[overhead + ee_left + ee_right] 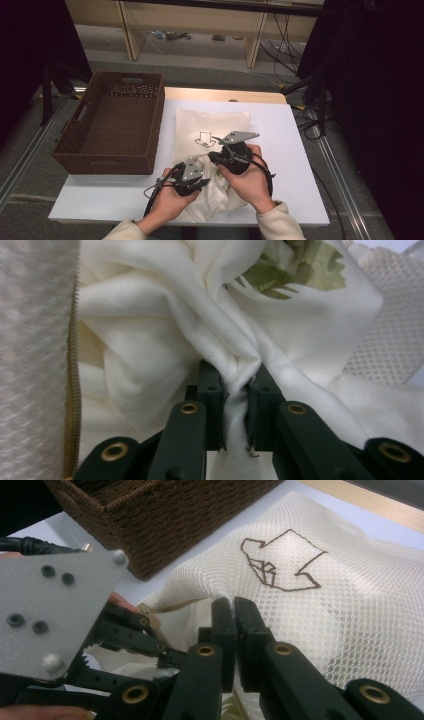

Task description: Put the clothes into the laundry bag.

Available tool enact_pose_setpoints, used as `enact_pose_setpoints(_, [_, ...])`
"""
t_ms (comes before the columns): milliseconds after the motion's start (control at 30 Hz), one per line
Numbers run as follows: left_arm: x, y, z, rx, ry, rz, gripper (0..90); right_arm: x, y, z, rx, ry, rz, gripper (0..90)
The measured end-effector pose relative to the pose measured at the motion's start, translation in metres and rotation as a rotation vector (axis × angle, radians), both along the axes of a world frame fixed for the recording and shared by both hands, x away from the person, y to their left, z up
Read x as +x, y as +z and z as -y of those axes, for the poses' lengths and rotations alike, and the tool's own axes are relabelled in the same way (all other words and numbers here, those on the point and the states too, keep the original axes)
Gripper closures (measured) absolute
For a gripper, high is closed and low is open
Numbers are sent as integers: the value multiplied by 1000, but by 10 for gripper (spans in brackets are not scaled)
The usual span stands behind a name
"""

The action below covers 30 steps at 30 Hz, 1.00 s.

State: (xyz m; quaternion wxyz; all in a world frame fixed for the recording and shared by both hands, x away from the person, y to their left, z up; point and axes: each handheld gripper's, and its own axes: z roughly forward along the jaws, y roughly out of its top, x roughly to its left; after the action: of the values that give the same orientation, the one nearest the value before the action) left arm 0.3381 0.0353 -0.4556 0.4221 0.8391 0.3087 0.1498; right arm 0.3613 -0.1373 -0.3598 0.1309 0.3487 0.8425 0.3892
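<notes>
A cream mesh bag [212,122] with a brown arrow drawing [280,562] lies flat on the white table [295,150]. A white garment [215,192] with a green print [295,270] bunches at the bag's near end. My left gripper [239,385] is shut on a twisted fold of the garment [165,340], beside the bag's zipper [74,380]. My right gripper [233,607] is shut on the edge of the mesh bag [350,610] at its opening. In the high view the left gripper [202,181] and right gripper [214,157] sit close together over the garment.
A brown wicker basket [157,120] stands at the table's left, close to the bag, and shows as basket [165,515] in the right gripper view. The table's right side [300,175] is bare white. Shelving and cables lie on the floor beyond.
</notes>
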Motion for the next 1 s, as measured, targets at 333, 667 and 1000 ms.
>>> enact_pose_setpoints(333, [0,18,1,-66,26,45,821,-1,1,0,0,6,8,893])
enact_pose_setpoints(667, [29,17,1,-58,95,86,820,-1,2,-1,-4,25,30,894])
enact_pose_setpoints(1000, [12,18,-4,-82,41,35,512,-3,1,0,23,-16,-16,892])
